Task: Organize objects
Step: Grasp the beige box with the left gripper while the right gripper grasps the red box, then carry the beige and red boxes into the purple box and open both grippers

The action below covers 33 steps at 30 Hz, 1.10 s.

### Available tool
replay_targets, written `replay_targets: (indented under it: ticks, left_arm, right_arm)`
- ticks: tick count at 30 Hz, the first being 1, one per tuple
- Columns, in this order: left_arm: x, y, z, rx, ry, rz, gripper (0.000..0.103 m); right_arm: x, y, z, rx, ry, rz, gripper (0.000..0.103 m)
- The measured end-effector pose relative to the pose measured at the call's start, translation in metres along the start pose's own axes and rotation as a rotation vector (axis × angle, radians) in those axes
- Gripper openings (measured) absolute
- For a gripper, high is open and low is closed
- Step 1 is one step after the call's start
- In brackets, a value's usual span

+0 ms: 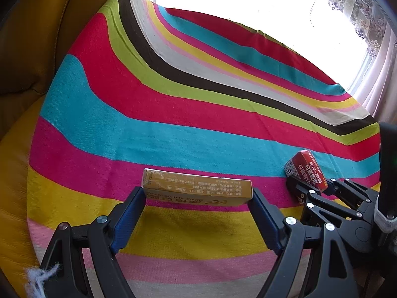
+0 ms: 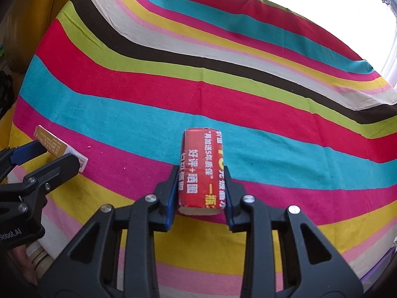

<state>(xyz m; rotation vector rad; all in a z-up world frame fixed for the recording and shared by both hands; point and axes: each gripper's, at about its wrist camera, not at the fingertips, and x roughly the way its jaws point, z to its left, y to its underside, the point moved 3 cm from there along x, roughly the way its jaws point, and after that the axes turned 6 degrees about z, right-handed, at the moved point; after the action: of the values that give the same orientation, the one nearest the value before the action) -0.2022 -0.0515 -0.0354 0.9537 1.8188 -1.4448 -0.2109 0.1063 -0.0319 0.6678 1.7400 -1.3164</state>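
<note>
Over the striped cloth (image 1: 173, 104), the left gripper (image 1: 198, 198) clamps a yellow box (image 1: 196, 186) (held by its ends); beside it, the right gripper (image 2: 201, 191) squeezes 1 red box (image 2: 201, 168).

We are in a home, likely a living room. A cloth (image 1: 198, 99) with bright stripes of red, teal, pink, yellow, green, brown and cream covers the surface before us. A mustard-yellow leather seat (image 1: 37, 37) with stitched seams stands just behind it on the left. Beyond, a sunlit window (image 1: 248, 5) glares white, hung with pale curtains (image 1: 379, 74) and a floral lace valance (image 1: 359, 7).
</note>
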Motion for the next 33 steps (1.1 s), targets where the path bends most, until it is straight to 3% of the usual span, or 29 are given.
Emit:
replay_targets:
  ticks: [9,33]
  left_arm:
    - [-0.013,0.005,-0.011,0.034,-0.039,-0.03,0.085]
    - [-0.05,0.039,-0.048,0.063,0.001,-0.049,0.085]
  right_arm:
    - [-0.016,0.012,-0.011,0.043,0.005,-0.027,0.032]
    - [-0.07,0.058,-0.026,0.124,0.011,-0.051,0.032]
